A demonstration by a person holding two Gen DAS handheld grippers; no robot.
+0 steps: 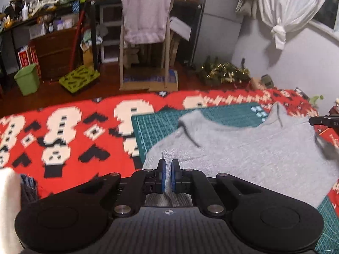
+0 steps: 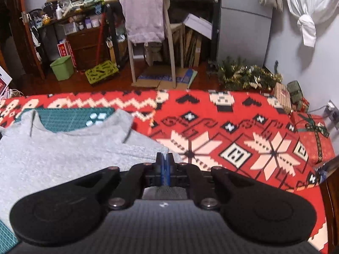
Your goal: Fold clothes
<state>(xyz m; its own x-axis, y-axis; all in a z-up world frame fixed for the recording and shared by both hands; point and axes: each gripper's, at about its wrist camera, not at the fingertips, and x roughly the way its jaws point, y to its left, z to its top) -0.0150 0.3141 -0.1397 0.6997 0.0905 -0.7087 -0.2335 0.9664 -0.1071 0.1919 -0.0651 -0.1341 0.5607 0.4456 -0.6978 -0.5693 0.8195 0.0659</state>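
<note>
Closest to the cameras, both claws are pinched onto the same grey shirt [image 1: 243, 152]. The left claw [image 1: 168, 166] has its blue pads nearly together with a bunched fold of the grey fabric squeezed between them. The right claw [image 2: 164, 160] is clamped tight, pads basically touching, and grey cloth shows just under and behind the fingers, so it looks like it has the shirt's edge too.

The shirt itself lies spread out, mostly flat, with its neck opening pointing away from the cameras. It sits partly on a green cutting mat [image 1: 156, 127], which lies on a red blanket [image 2: 233, 127] with a white and black knit-style pattern. A white cloth [image 1: 8, 207] pokes in at the near left edge.

Further back, on the wooden floor, there's a green bin [image 1: 27, 79], a chair [image 2: 169, 48] with a pale towel [image 1: 146, 14] draped over it, cluttered shelves, some tinsel greenery [image 2: 247, 76] against the wall, and a knotted white curtain [image 1: 286, 6].
</note>
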